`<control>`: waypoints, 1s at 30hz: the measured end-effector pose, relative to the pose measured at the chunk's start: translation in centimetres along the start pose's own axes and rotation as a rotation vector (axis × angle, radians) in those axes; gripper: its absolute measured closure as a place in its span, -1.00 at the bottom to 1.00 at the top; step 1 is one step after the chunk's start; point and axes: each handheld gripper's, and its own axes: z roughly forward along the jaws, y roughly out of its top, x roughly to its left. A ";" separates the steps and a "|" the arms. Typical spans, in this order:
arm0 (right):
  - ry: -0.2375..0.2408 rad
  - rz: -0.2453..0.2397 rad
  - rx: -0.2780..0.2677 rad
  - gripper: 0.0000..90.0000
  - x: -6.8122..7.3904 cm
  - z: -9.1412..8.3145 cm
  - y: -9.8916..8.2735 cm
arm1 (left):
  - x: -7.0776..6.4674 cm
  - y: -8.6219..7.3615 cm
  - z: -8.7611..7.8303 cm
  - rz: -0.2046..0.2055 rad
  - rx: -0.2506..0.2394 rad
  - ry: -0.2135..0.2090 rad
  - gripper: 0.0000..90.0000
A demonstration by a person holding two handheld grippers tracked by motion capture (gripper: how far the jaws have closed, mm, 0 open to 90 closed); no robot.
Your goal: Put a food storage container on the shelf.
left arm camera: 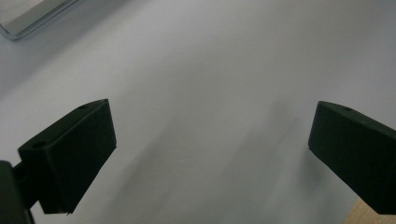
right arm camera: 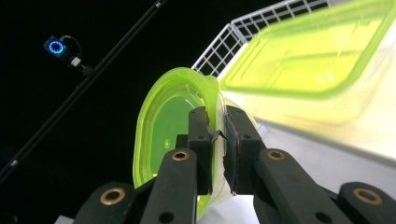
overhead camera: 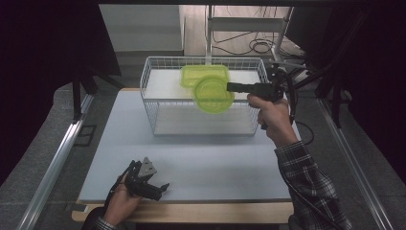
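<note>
Round green bowl [overhead camera: 213, 95] is hanging tilted on edge over the wire basket [overhead camera: 152, 91], at the far middle of the surface [overhead camera: 210, 163]; the right gripper [overhead camera: 235, 87] fingers are clamping its rim. A rectangular green container [overhead camera: 205, 74] is sitting just behind and touching or nearly touching it, crowding the far side. The basket's near wall is standing below the bowl. The left gripper [overhead camera: 160, 188] is resting at the near left, fingers spread wide, gripping nothing.
</note>
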 end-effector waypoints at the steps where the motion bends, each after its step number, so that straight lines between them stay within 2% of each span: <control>1: -0.004 0.001 -0.005 0.82 0.1 0.0 0.3 | 0.0 0.0 0.0 0.000 0.000 0.001 -0.98; 11: -0.067 -0.012 -0.053 0.82 0.3 1.1 3.0 | 0.0 0.0 0.0 -0.001 -0.003 0.001 -0.98; 19: -0.116 -0.003 -0.084 0.81 -0.5 2.2 4.7 | 0.0 0.0 -0.1 -0.002 -0.005 0.001 -0.98; 30: -0.159 0.009 -0.103 0.81 -1.6 4.6 6.1 | 0.0 0.0 -0.1 0.001 -0.001 -0.002 -0.98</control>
